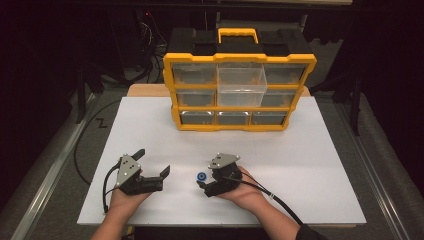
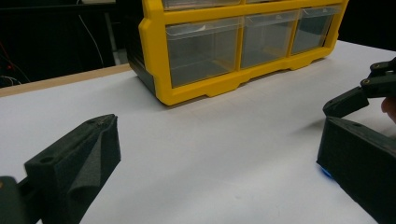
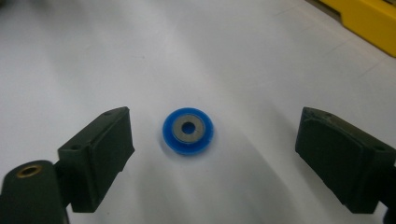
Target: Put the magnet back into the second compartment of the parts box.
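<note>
Clearly, your yellow organizer [image 1: 239,92] stood at twelve o'clock; your left gripper [image 1: 152,164] sat wide open, empty. Your right gripper [image 3: 212,154] straddled the blue wheel [image 3: 188,130], jaws spread, not touching. Closing off-centre could have flicked that flat wheel away.

Organizer [image 2: 243,51]: top rows cut off by my left gripper view's upper edge. Wheel [image 2: 325,172]: mostly hidden behind my jaw there. Organizer's bin contents were too small to tell from high.
</note>
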Motion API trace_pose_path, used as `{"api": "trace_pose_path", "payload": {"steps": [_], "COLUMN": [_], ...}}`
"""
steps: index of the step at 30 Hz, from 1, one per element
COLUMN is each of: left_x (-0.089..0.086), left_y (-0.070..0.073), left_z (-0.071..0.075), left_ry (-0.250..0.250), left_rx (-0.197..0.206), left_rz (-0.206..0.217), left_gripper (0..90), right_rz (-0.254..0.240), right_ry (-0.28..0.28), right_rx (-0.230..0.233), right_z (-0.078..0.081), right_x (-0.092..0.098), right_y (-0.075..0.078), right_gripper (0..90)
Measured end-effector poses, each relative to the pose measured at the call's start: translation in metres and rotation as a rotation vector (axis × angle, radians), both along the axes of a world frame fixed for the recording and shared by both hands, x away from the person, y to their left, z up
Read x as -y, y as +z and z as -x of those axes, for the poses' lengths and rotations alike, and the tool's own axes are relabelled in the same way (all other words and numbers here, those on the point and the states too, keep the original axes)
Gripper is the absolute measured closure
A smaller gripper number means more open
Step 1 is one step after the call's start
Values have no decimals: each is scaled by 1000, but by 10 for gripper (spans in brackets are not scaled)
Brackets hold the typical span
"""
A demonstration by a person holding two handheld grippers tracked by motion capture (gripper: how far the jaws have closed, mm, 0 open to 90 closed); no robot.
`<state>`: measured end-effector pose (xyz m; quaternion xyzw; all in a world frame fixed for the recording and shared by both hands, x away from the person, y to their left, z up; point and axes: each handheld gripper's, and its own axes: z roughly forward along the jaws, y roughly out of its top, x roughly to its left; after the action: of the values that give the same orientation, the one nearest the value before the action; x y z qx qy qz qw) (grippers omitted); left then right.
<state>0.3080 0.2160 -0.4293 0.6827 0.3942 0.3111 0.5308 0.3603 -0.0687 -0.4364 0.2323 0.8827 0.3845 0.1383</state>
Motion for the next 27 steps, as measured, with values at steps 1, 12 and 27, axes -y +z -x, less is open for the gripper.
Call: {"api": "trace_pose_path", "payload": {"steps": [1,12,27], "left_x": [0,-1,-1], "left_y": [0,0,0], "left_z": [0,0,0], "left_ry": [0,-1,-4], "left_rx": [0,-2,-2], "left_rz": [1,2,1], "left_gripper": [0,0,0], "right_rz": [2,24,31], "right_ry": [1,41,65], "right_rx": [-2,-38,-55], "right_z": [0,-1,-2], "right_x": [-1,-8,-8], "right_y": [0,-4,-5], "right_gripper": [156,354,585]}}
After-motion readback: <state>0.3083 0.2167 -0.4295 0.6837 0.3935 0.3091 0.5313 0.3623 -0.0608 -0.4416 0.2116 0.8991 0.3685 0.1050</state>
